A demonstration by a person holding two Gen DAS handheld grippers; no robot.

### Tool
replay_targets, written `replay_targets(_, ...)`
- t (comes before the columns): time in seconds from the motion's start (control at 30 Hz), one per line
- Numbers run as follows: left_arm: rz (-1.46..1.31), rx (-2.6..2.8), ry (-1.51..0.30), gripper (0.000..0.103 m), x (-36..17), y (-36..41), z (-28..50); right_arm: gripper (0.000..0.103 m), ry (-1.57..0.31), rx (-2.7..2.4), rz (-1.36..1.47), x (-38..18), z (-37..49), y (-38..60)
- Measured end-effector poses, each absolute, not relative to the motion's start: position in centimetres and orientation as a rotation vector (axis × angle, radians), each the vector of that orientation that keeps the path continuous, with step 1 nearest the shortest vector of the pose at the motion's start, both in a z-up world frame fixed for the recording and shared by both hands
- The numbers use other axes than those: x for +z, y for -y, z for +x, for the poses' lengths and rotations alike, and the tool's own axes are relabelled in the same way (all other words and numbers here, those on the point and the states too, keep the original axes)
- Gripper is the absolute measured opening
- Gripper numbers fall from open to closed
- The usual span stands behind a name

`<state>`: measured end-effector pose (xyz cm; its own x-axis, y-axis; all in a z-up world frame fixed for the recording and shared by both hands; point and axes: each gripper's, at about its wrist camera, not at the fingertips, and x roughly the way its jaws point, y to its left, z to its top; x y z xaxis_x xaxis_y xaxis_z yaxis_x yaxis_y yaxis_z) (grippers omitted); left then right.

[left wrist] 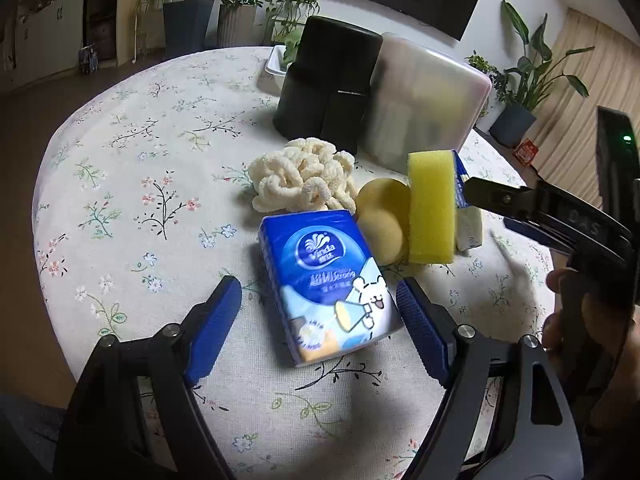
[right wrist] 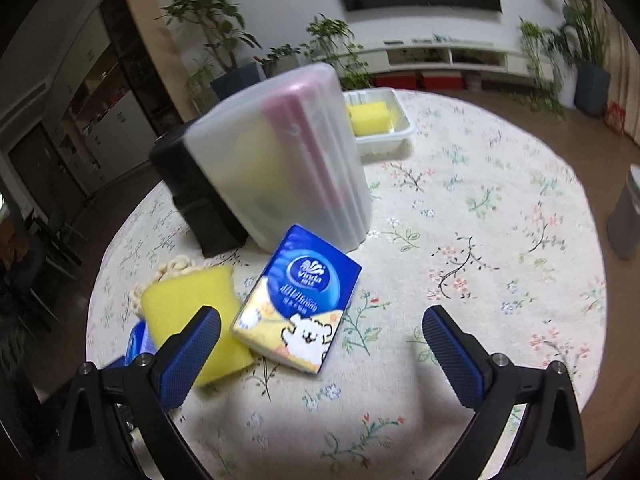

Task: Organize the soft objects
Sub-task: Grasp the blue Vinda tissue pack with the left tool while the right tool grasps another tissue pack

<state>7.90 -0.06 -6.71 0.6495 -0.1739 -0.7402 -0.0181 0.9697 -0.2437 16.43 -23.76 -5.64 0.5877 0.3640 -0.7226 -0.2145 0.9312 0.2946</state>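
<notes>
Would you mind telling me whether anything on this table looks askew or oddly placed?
The translucent bin lies tipped on its side against the black box, and the yellow sponge stands on end beside the tissue pack.

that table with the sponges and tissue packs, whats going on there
A person is sorting soft things on a floral-clothed table with two handheld grippers. The left gripper is open, its fingers either side of a blue Vinda tissue pack lying flat. The right gripper is open too, empty, near a yellow sponge and a second tissue pack. One sponge already sits in the white tray behind the frosted plastic box.
</notes>
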Motion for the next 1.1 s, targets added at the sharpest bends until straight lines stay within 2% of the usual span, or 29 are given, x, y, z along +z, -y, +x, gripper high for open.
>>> replay_targets(0.2, -0.245, -0.1, -0.856, 0.069, -6.7, -0.2, 8.0, 0.103, -0.958, 0.345, 0.243, -7.2, 17.4, 23.6)
replay_targets(0.43, -0.227, -0.098, -0.852, 0.065, -6.7, -0.3, 7.8, 0.102, -0.966, 0.329, 0.262, -7.1, 18.1, 23.4)
replay_targets(0.57, -0.215, -0.094, -0.851, 0.064, -6.7, -0.2, 7.8, 0.094, -0.964, 0.319, 0.213, -7.2, 17.8, 23.0)
replay_targets(0.63, -0.215, -0.095, -0.85, 0.063, -6.7, -0.2, 7.7, 0.086, -0.961, 0.313, 0.191, -7.1, 17.9, 22.8)
replay_targets(0.7, -0.217, -0.098, -0.85, 0.058, -6.7, -0.2, 7.7, 0.068, -0.958, 0.335, 0.192, -7.1, 17.8, 22.8)
replay_targets(0.77, -0.218, -0.102, -0.849, 0.057, -6.7, -0.3, 7.6, 0.062, -0.956, 0.342, 0.195, -6.9, 17.7, 22.9)
replay_targets(1.1, -0.235, -0.112, -0.847, 0.054, -6.5, -0.6, 7.1, 0.056, -0.911, 0.321, 0.186, -6.2, 16.1, 24.5)
